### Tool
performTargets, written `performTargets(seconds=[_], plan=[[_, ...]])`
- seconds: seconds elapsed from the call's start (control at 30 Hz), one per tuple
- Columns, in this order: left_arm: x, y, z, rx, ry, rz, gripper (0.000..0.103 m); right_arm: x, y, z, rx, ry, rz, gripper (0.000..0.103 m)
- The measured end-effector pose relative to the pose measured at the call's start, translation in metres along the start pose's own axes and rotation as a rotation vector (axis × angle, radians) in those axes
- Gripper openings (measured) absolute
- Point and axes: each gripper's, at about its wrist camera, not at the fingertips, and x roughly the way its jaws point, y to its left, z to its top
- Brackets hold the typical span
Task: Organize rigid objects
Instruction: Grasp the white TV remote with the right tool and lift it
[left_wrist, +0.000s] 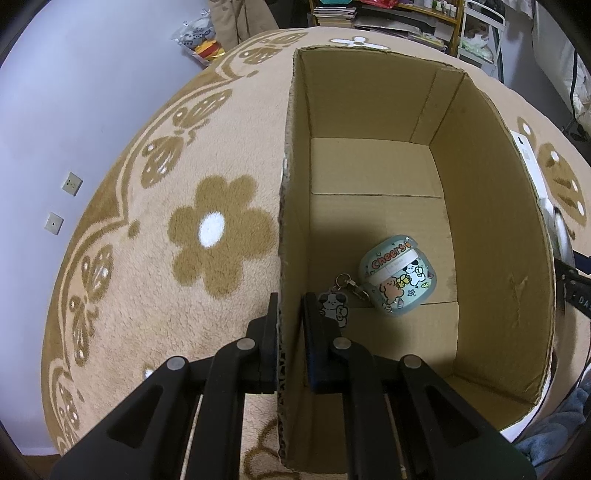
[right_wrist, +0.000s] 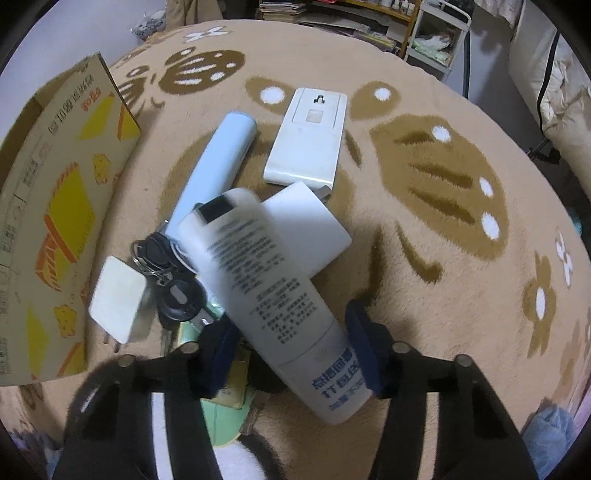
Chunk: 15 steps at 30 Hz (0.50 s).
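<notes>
An open cardboard box (left_wrist: 498, 221) stands on the rug. My left gripper (left_wrist: 290, 302) is shut on the box's near left wall, one finger outside and one inside. Inside the box lies a pale blue earbud case (left_wrist: 399, 275) with a cartoon print, and its keychain charm (left_wrist: 334, 306) rests by my inner finger. In the right wrist view a white tube (right_wrist: 258, 266) with printed text lies slanted across a pile of objects. My right gripper (right_wrist: 295, 332) is closed around the tube's lower part, and the right pad touches the tube.
The pile holds a light blue stick-shaped case (right_wrist: 218, 155), a white flat device (right_wrist: 306, 136), a white card-like slab (right_wrist: 314, 229), black keys (right_wrist: 166, 273) and a white charger plug (right_wrist: 118, 299). The box's printed outer wall (right_wrist: 55, 184) stands to the left. Shelves line the far wall.
</notes>
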Motion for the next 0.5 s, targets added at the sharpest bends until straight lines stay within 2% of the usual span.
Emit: performTargets(seconds=[0.1, 0.5], plan=[[0.0, 0.0, 0.0, -0.005, 0.001, -0.006, 0.01, -0.003, -0.005, -0.001, 0.025, -0.004, 0.029, 0.047], [0.0, 0.001, 0.0, -0.001, 0.001, 0.0, 0.01, -0.008, -0.027, -0.002, 0.215, 0.024, 0.137, 0.04]])
